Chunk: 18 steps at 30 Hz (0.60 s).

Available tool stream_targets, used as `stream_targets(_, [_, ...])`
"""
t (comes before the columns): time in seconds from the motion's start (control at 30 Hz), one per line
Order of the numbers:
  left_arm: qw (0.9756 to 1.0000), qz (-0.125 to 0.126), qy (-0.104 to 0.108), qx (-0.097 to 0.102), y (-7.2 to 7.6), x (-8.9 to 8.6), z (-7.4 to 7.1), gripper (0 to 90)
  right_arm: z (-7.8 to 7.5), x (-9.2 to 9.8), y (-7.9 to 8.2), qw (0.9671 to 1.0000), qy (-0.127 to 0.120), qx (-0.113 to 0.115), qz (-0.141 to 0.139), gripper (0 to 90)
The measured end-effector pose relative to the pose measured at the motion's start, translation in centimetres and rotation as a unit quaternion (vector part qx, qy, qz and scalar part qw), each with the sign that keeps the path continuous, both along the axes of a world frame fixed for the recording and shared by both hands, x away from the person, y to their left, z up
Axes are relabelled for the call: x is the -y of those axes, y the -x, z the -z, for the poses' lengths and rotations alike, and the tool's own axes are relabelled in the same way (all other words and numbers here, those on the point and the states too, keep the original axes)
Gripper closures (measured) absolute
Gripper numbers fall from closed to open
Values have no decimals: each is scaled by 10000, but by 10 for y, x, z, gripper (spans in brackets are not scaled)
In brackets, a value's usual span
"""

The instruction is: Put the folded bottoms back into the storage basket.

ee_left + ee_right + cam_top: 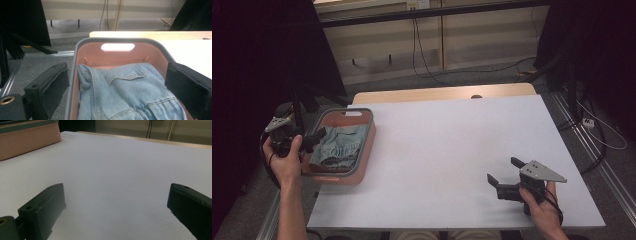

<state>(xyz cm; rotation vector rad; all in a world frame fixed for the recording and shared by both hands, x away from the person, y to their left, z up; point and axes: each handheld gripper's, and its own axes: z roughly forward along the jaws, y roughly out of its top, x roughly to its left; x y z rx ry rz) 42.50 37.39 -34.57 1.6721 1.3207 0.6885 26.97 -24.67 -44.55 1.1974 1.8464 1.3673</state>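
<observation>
A: Where does the job stand?

B: At the very start, I'd say. The jeans (338, 146) lie folded inside the pink basket (368, 145) at the left edge of the desk (452, 150), and nothing has hold of them yet.

A: And the left gripper (314, 138)?

B: It hangs at the near left side of the basket, pointing in over the rim. In the left gripper view its jaws stand wide apart, one outside the grey rim and the other over the right-hand wall, with the denim (125, 92) between and beyond them. I can't see either jaw touching the cloth.

A: So no grasp.

B: None yet. The jeans sit low in the basket, a pocket and seams facing up (the fold looks neat and undisturbed).

A: The right gripper (504, 175)?

B: Well apart from all that, over the bare white desk near its front right corner. Its jaws are open too, with nothing between them. In the right gripper view the basket's side (27, 142) shows far off at the upper left.

A: What is left, then?

B: By my reading, nearly everything: closing on the denim, lifting it out of the basket, and probably laying it on the open desk, where there is ample room.
</observation>
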Motion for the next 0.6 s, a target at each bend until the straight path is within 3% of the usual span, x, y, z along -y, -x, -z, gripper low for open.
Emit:
stream_targets(0.33, [9997, 191, -181, -15, 14, 11, -9, 50, 0, 0, -1, 10000, 2, -6, 9, 16])
stream_targets(0.5, [9998, 166, -133, 65, 20, 15, -11, 50, 0, -1, -1, 10000, 1, -12, 8, 16])
stream_targets(0.6, [9994, 321, -126, 30, 25, 19, -11, 50, 0, -1, -1, 10000, 8, -14, 4, 16])
